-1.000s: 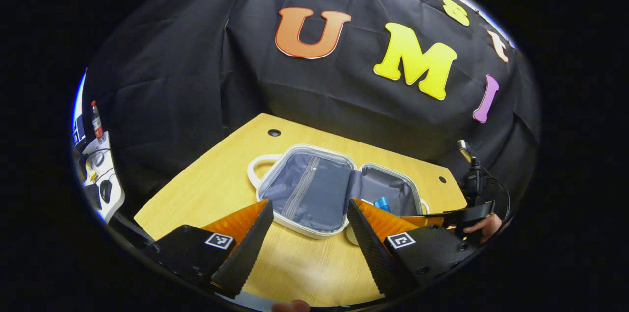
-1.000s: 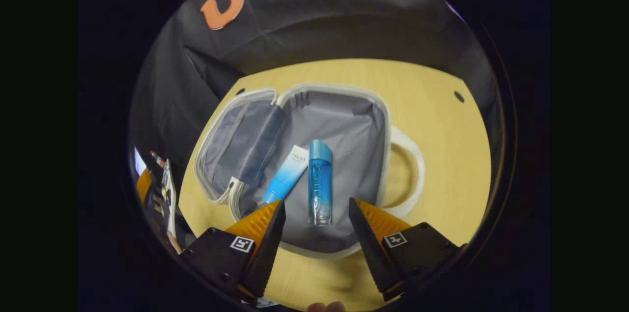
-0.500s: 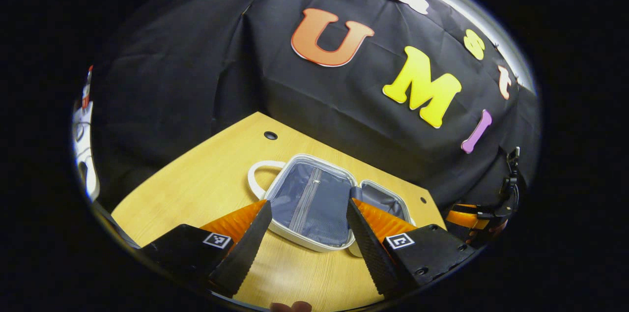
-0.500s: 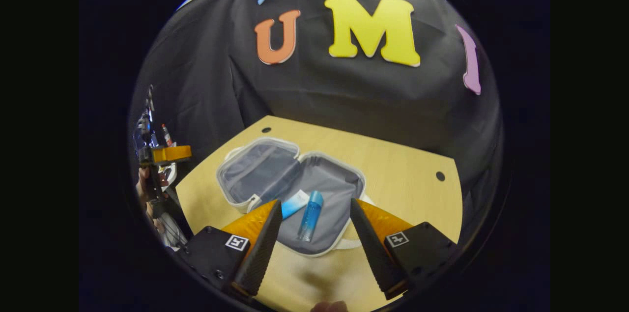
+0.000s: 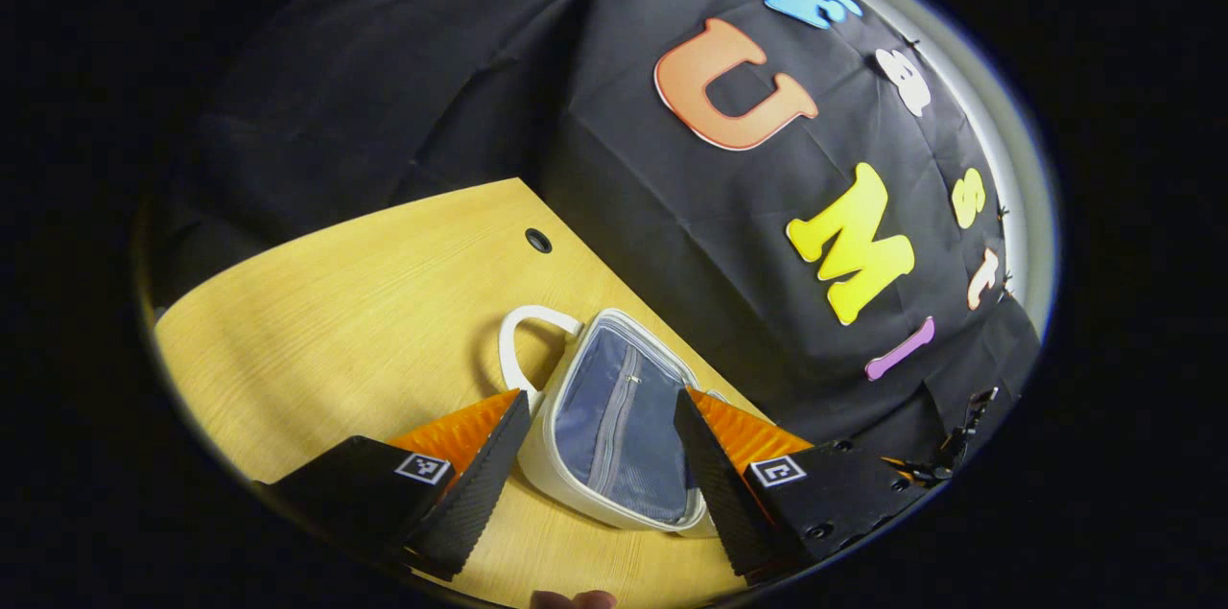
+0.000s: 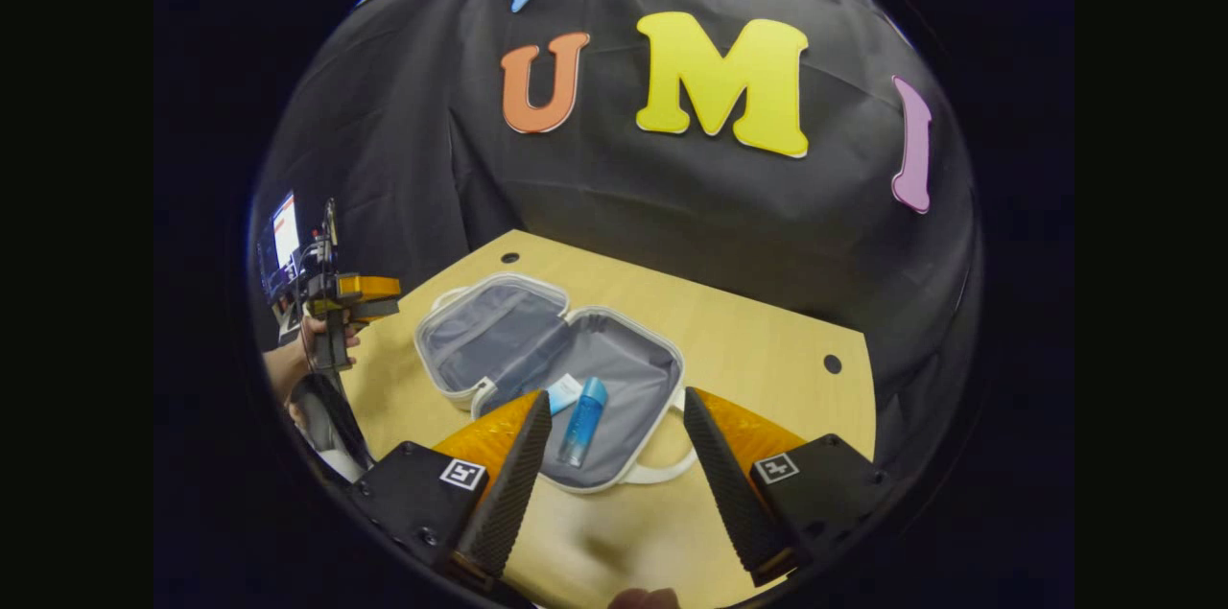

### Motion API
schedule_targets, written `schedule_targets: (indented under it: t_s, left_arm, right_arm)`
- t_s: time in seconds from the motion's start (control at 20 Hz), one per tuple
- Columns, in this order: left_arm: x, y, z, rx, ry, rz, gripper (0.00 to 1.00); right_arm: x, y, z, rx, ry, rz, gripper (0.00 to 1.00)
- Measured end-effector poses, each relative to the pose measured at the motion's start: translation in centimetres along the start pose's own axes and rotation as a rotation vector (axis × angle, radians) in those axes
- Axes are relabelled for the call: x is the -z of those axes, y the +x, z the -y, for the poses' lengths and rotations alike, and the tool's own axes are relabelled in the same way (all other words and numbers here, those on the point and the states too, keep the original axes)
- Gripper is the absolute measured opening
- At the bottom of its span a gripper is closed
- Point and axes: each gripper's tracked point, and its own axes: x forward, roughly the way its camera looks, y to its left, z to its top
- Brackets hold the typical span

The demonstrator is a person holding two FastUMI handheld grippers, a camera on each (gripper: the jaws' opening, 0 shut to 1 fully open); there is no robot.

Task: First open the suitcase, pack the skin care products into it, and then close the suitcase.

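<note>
A small white suitcase (image 6: pixel 624 377) with grey lining lies open flat on the wooden table (image 6: pixel 767 340). In its right half rest a blue bottle (image 6: pixel 582 406) and a white and blue tube (image 6: pixel 564 390), side by side. My right gripper (image 6: pixel 614 457) hovers open and empty, back from the case's near rim. In the left gripper view, the zipped lid half (image 5: pixel 614 412) and its white handle (image 5: pixel 523 340) sit just beyond my open, empty left gripper (image 5: pixel 600 467). The right gripper view shows that left gripper (image 6: pixel 395 297) held by a hand (image 6: pixel 309 340) left of the case.
The table has round cable holes (image 5: pixel 538 241) (image 6: pixel 832 363) near its back corners. The black cloth wall stands close behind it. A lit screen (image 6: pixel 283 240) stands off the table's left side. Bare wood lies left of the case (image 5: pixel 365 302) and right of it.
The right gripper has pulled up and back from the case, leaving the bottle beside the tube. The left gripper has swung and tilted toward the lid half, now nearer to it.
</note>
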Motion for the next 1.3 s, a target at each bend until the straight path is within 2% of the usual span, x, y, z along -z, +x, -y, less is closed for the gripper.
schedule_targets:
  t_s: [0.1, 0.15, 0.2, 0.25, 0.35, 0.4, 0.45, 0.5, 0.55, 0.6, 0.65, 0.75, 0.8, 0.85, 0.9, 0.95, 1.0, 1.1, 1.3]
  left_arm:
    - [0.1, 2.2, -1.8, -0.016, -0.027, -0.026, 0.97]
    - [0.4, 3.3, -3.2, -0.038, -0.024, -0.037, 0.97]
    - [0.4, 4.0, -4.3, -0.050, -0.027, -0.045, 0.97]
    - [-0.1, 4.5, -5.0, -0.053, -0.043, -0.048, 0.97]
    - [-0.8, 5.2, -5.6, -0.034, -0.115, -0.044, 1.00]
    - [-0.8, 6.0, -6.0, -0.028, -0.162, -0.049, 0.96]
    - [-0.9, 6.9, -6.3, -0.020, -0.210, -0.054, 0.95]
    - [-0.9, 7.7, -6.7, -0.019, -0.254, -0.062, 0.90]
    - [-0.8, 8.1, -7.0, -0.023, -0.289, -0.070, 0.99]
    - [-0.4, 8.7, -7.3, -0.033, -0.311, -0.087, 0.71]
    - [-0.1, 9.4, -7.4, -0.039, -0.322, -0.095, 0.80]
    - [-0.1, 10.2, -7.1, -0.040, -0.338, -0.097, 0.71]
    - [-0.5, 10.8, -7.0, -0.038, -0.346, -0.085, 0.61]
    - [-0.9, 10.9, -6.9, -0.042, -0.359, -0.075, 0.55]
    - [-1.2, 11.1, -7.2, -0.069, -0.368, -0.069, 0.39]
    - [-1.3, 11.1, -7.6, -0.096, -0.370, -0.067, 0.30]
    - [-1.5, 10.9, -7.0, -0.103, -0.362, -0.065, 0.17]
    - [-2.3, 10.2, -5.7, -0.111, -0.311, -0.051, 0.12]
    - [-6.4, 7.0, 0.9, -0.049, -0.192, 0.013, 0.06]
  right_arm:
    - [0.0, 0.0, 0.4, 0.023, 0.004, -0.006, 0.79]
    - [-0.1, -0.1, 0.7, 0.033, -0.002, -0.007, 0.83]
    - [-0.1, -0.1, 0.8, 0.042, -0.010, -0.009, 0.79]
    - [-0.1, -0.3, 0.9, 0.047, -0.012, -0.009, 0.83]
    - [0.2, -0.3, 1.2, 0.061, -0.007, -0.019, 0.79]
    - [0.6, -0.3, 1.2, 0.067, -0.001, -0.033, 0.82]
    - [0.8, -0.3, 1.3, 0.068, 0.006, -0.041, 0.79]
    - [0.8, -0.3, 1.2, 0.068, 0.012, -0.041, 0.82]
    - [0.8, -0.3, 1.2, 0.070, 0.012, -0.041, 0.79]
    - [0.8, -0.3, 1.4, 0.074, 0.010, -0.042, 0.82]
    - [0.9, -0.4, 1.5, 0.077, 0.010, -0.043, 0.82]
    - [1.0, -0.4, 1.8, 0.081, 0.021, -0.045, 0.82]
    - [1.2, -0.5, 2.1, 0.085, 0.030, -0.047, 0.82]
    - [1.4, -0.5, 2.3, 0.086, 0.041, -0.048, 0.82]
    - [1.7, -0.7, 2.5, 0.087, 0.051, -0.052, 0.82]
    - [1.9, -0.8, 2.7, 0.088, 0.060, -0.051, 0.82]
    - [1.9, -1.0, 2.9, 0.088, 0.069, -0.046, 0.82]
    - [1.9, -1.4, 3.4, 0.088, 0.085, -0.030, 0.82]
    - [1.5, -2.3, 4.4, 0.079, 0.142, 0.018, 0.82]
